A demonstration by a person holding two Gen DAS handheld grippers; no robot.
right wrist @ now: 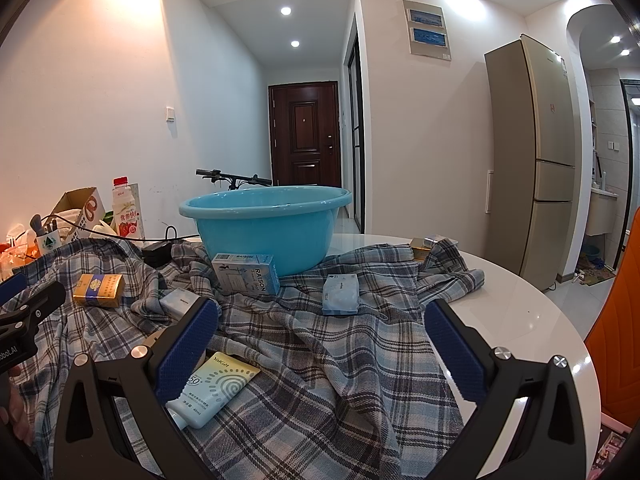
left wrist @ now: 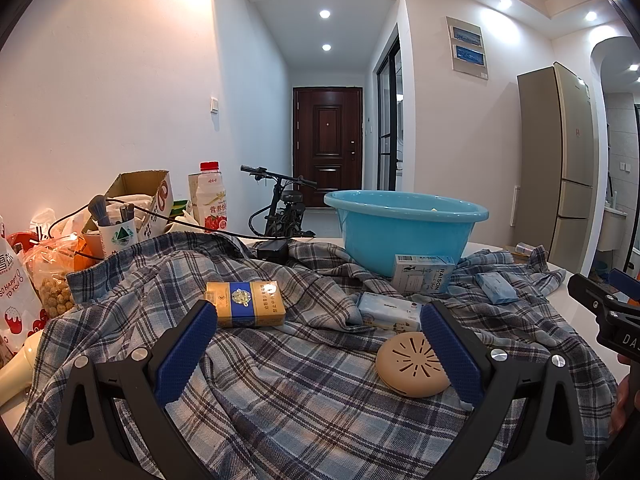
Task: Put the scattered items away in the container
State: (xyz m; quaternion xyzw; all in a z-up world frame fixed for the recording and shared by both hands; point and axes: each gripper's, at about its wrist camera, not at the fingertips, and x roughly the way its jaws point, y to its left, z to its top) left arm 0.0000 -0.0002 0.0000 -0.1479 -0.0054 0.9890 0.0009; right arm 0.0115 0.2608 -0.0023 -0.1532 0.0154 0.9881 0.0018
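Note:
A blue plastic basin stands at the back of a plaid cloth. On the cloth lie a gold and blue box, a white RAISON box, a tissue pack, a blue packet, a round tan disc and a sunscreen tube. My left gripper is open and empty, the disc by its right finger. My right gripper is open and empty, the tube by its left finger.
At the left stand a cardboard box, a red-capped drink bottle, a brush cup, snack bags and a black charger. A small gold box lies at the cloth's far right. The white table edge curves right.

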